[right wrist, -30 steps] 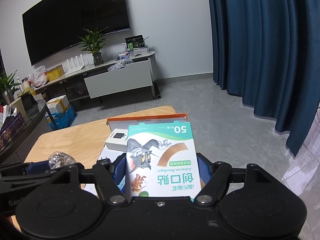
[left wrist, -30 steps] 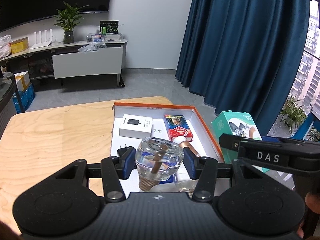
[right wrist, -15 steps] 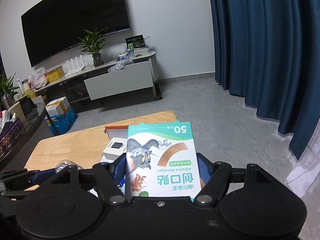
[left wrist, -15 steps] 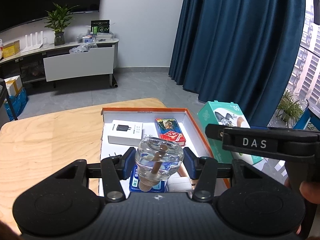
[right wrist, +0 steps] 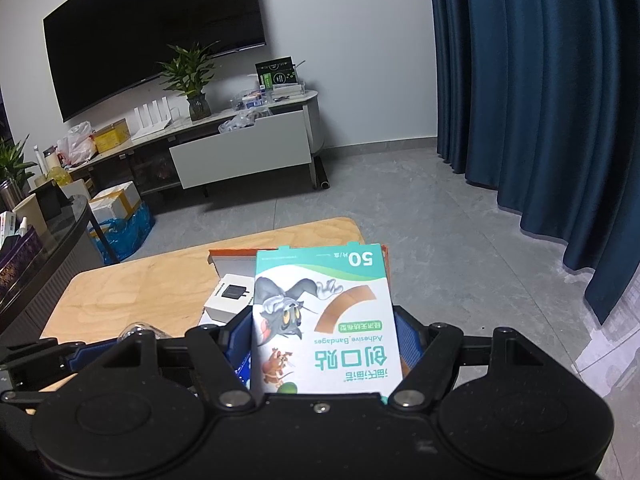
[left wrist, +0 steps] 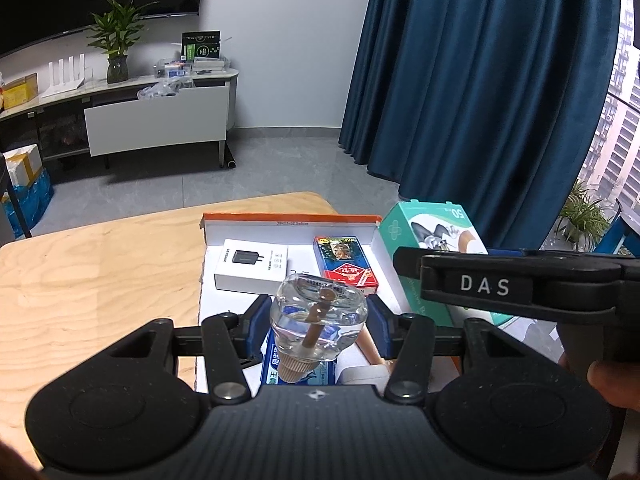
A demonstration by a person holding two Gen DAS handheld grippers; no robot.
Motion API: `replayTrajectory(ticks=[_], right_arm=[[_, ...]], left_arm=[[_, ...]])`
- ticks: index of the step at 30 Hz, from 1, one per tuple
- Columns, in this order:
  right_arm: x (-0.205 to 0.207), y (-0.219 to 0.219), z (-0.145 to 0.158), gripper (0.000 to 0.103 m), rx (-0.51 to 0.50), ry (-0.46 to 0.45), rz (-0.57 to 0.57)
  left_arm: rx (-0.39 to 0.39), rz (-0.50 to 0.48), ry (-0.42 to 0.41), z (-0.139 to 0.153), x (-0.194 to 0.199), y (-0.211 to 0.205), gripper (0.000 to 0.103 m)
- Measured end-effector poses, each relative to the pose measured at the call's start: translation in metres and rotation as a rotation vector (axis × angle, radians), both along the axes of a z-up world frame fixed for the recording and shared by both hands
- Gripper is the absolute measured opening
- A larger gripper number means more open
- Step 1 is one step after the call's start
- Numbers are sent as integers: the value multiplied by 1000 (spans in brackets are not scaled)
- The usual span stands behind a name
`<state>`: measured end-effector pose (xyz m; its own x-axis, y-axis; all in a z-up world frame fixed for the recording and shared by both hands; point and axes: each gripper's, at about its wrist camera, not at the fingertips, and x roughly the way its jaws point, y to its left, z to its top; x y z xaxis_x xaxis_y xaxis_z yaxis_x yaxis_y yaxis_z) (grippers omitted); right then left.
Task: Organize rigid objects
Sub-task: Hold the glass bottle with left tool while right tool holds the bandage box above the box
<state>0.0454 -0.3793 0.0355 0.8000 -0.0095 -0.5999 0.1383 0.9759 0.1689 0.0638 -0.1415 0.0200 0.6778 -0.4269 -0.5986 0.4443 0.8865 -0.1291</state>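
- Rigid objects are being gathered into an orange-rimmed tray (left wrist: 288, 219) on the wooden table (left wrist: 100, 272); a white charger box (left wrist: 251, 265) and a red card pack (left wrist: 345, 266) already lie flat inside it.
- A clear glass bottle (left wrist: 318, 322) is pinched between the blue pads of the left gripper (left wrist: 318, 326), held above the near part of the tray, cork end toward the camera.
- A bandage box (right wrist: 322, 320) is clamped by its sides in the right gripper (right wrist: 324, 344), held above the tray's right edge.
- Slipping of the bottle is judged the main risk: smooth, rounded glass offers the pads little purchase, and it would fall onto the items below.
- Crushing or buckling of the bandage box could be caused by a tighter squeeze, since it is thin card.
- A collision between the two grippers is possible, as the right one crosses close beside the left in the left wrist view.
- The bandage box could be caught on the tray's right wall if lowered from where it hangs.
- Free floor in the tray's near end cannot be judged; it is hidden behind the left gripper.
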Motion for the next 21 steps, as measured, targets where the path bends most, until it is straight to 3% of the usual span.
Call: replayTrajectory(ticks=[21], right_arm=[[26,1,-6,85,-4,32,21]], left_arm=[[-1,-8,28,-5,11,-5,52]])
